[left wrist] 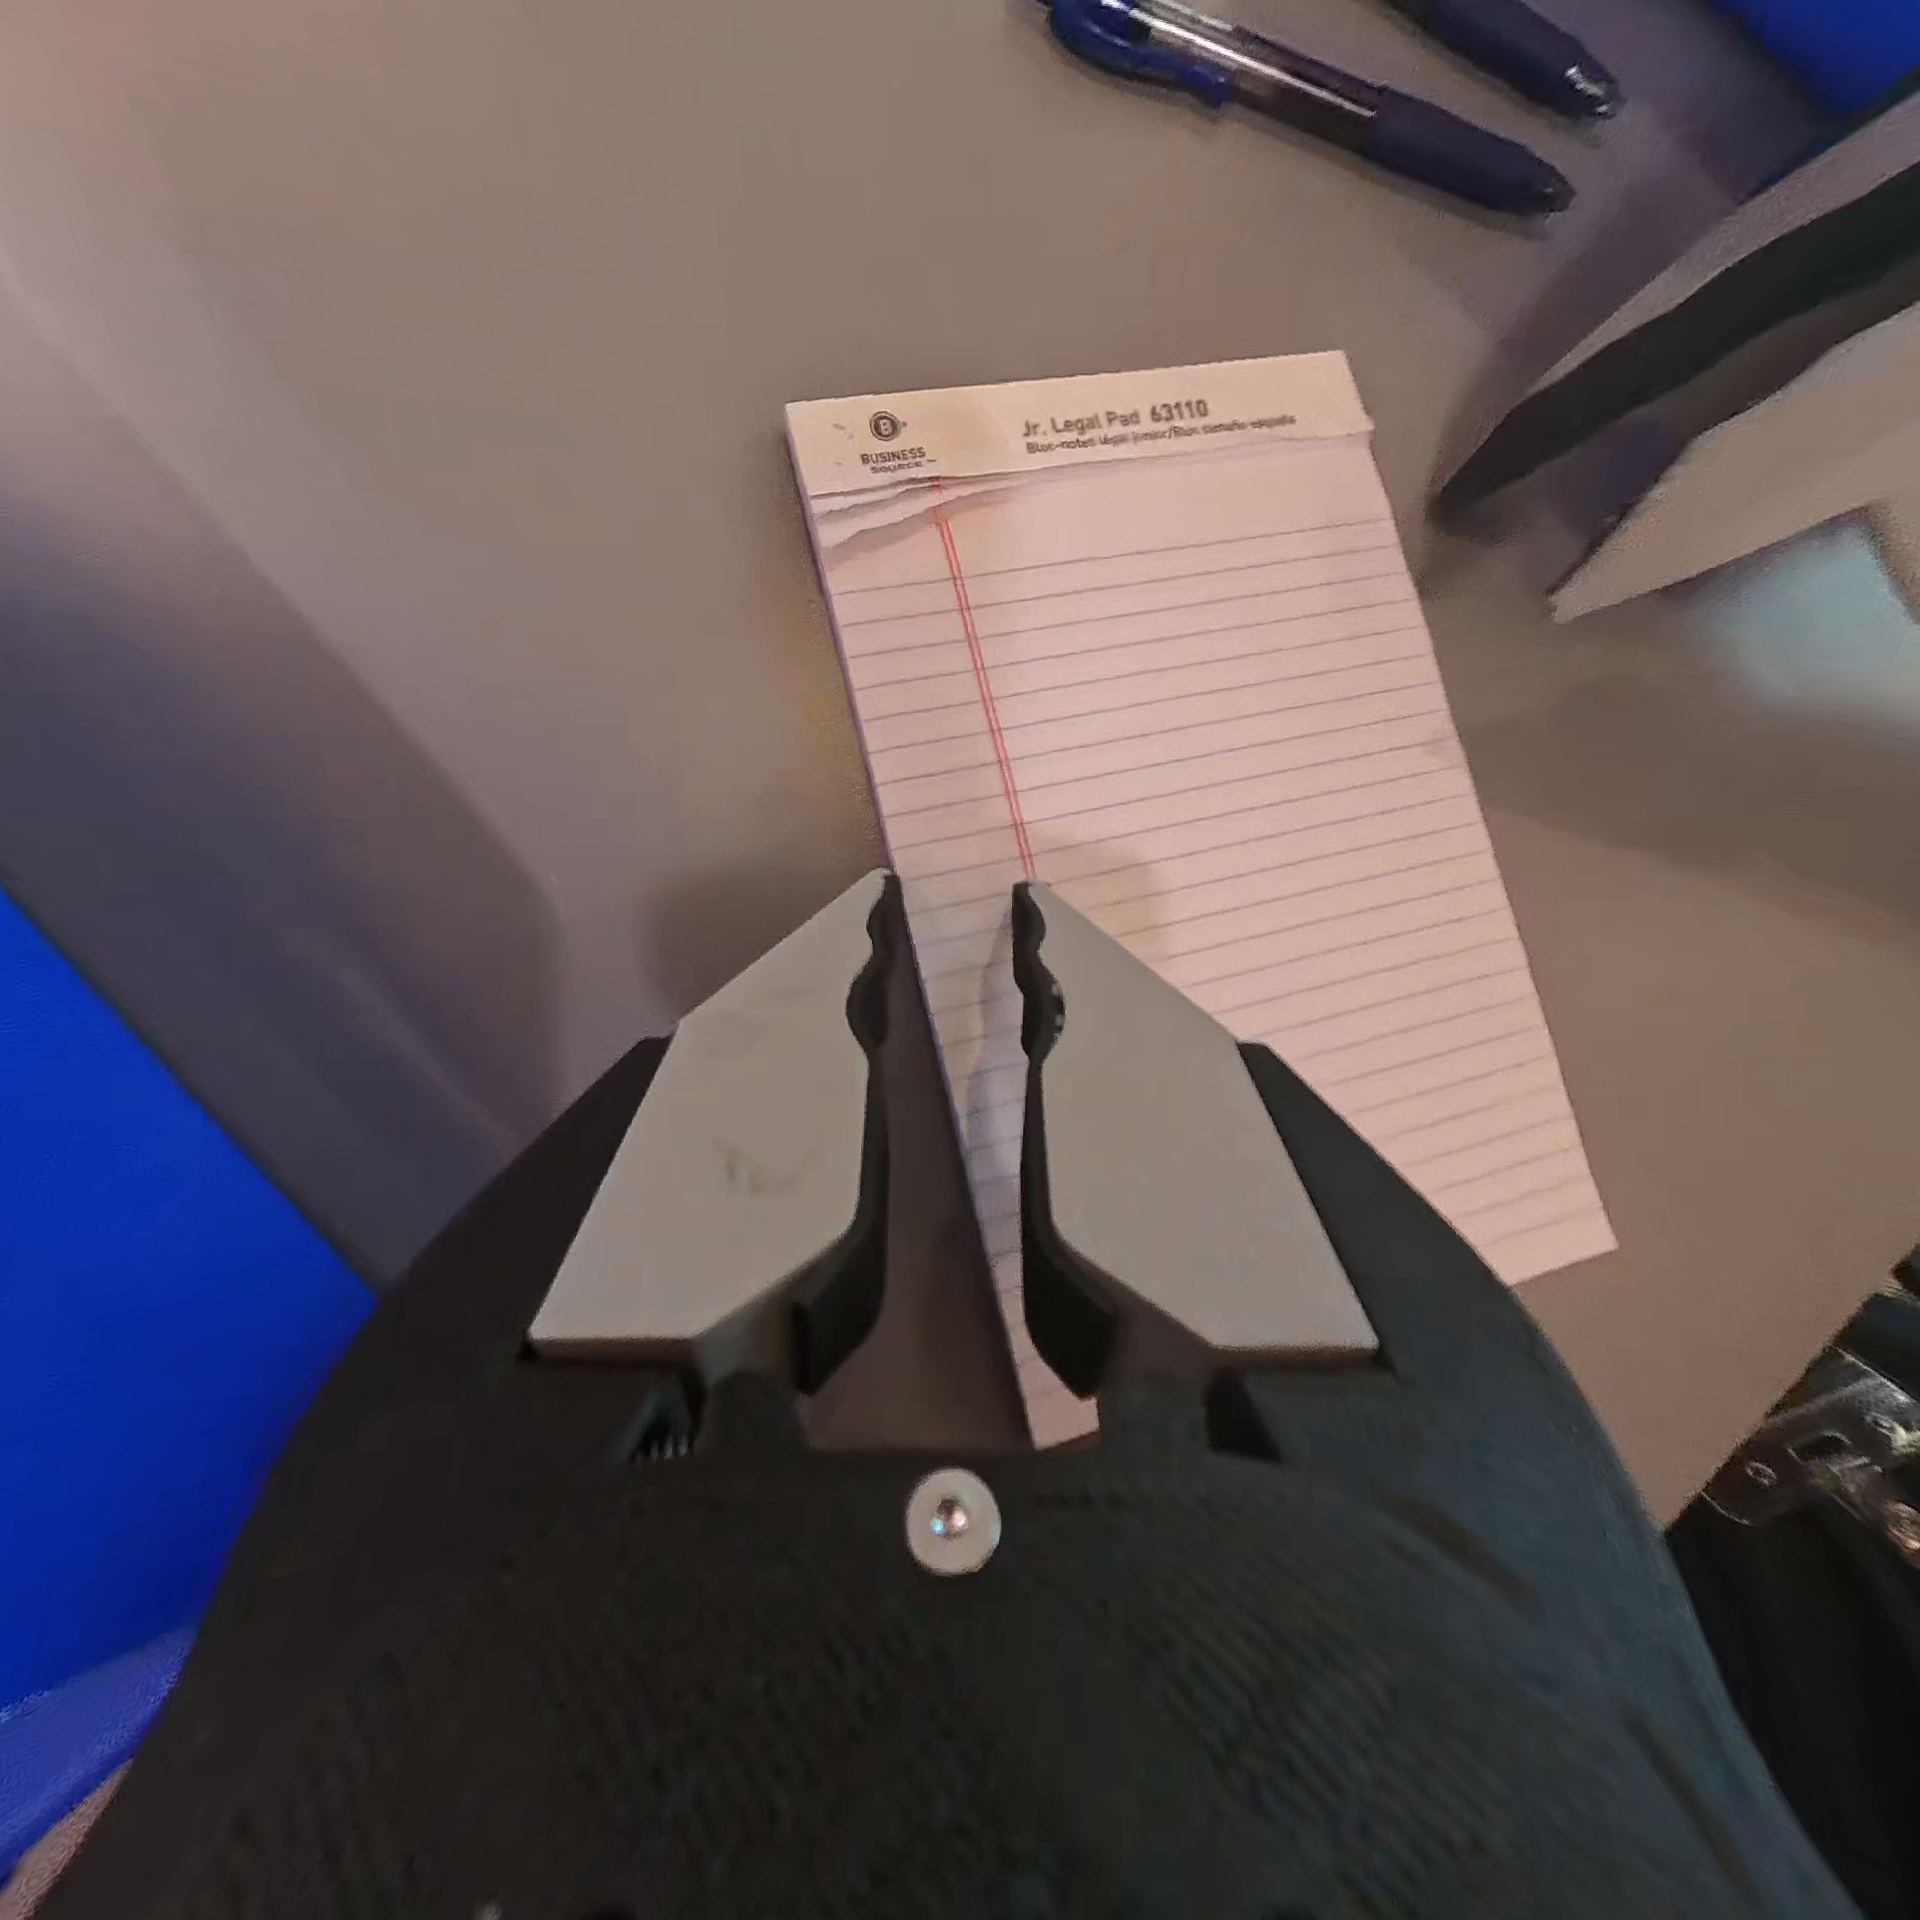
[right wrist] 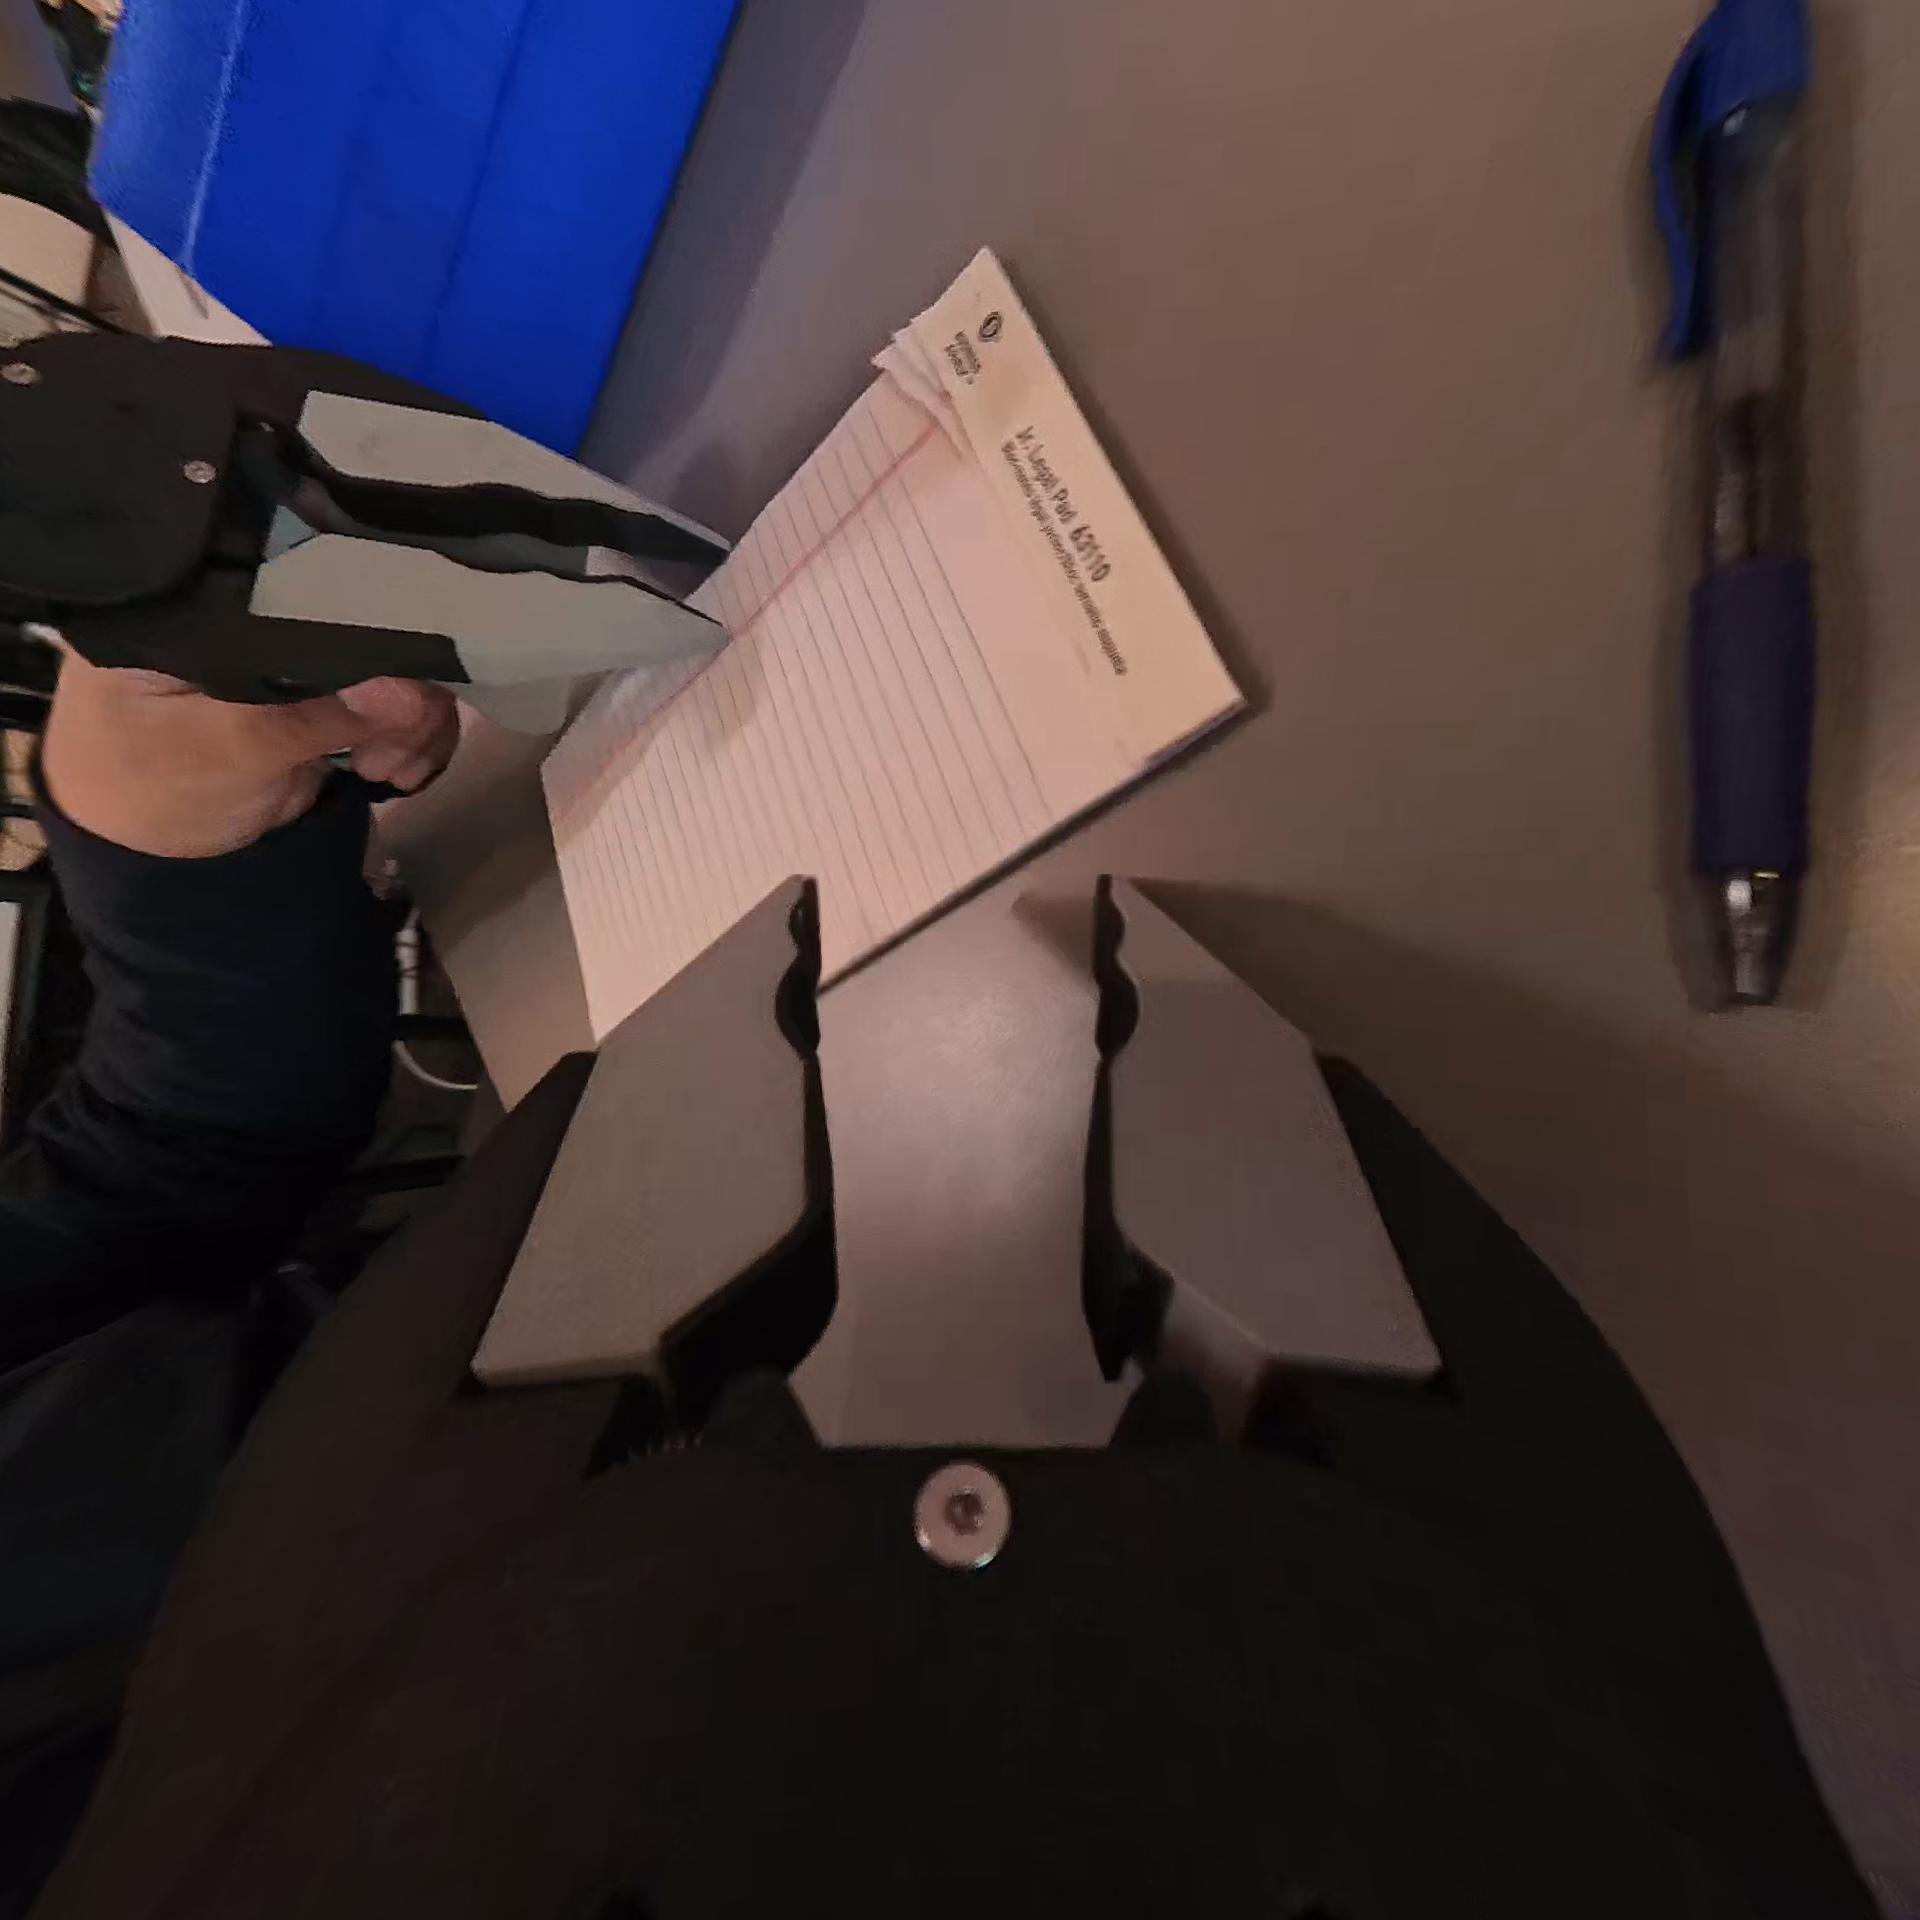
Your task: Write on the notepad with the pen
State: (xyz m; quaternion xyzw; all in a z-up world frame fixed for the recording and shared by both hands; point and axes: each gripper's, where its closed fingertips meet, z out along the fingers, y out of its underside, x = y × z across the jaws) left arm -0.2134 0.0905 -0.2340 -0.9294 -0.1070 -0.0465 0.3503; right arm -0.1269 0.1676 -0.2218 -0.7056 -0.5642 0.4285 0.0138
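Observation:
A white lined notepad [left wrist: 1195, 779] lies flat on the grey table [left wrist: 416, 364]. My left gripper [left wrist: 954, 883] hovers over the pad's lower left edge, fingers slightly apart, one on each side of the edge, holding nothing. In the right wrist view the left gripper [right wrist: 717, 587] has its tips down at the pad's [right wrist: 914, 644] margin. My right gripper [right wrist: 956, 888] is open and empty, just off the pad's near corner. A blue pen [right wrist: 1745, 623] lies on the table to its right, tip toward me. In the left wrist view two blue pens [left wrist: 1351, 104] lie beyond the pad.
The right gripper's grey fingers [left wrist: 1714, 343] reach in from the right of the pad in the left wrist view. A blue surface [right wrist: 416, 208] lies past the table's left edge. A person's hand [right wrist: 208, 748] and dark sleeve hold the left gripper.

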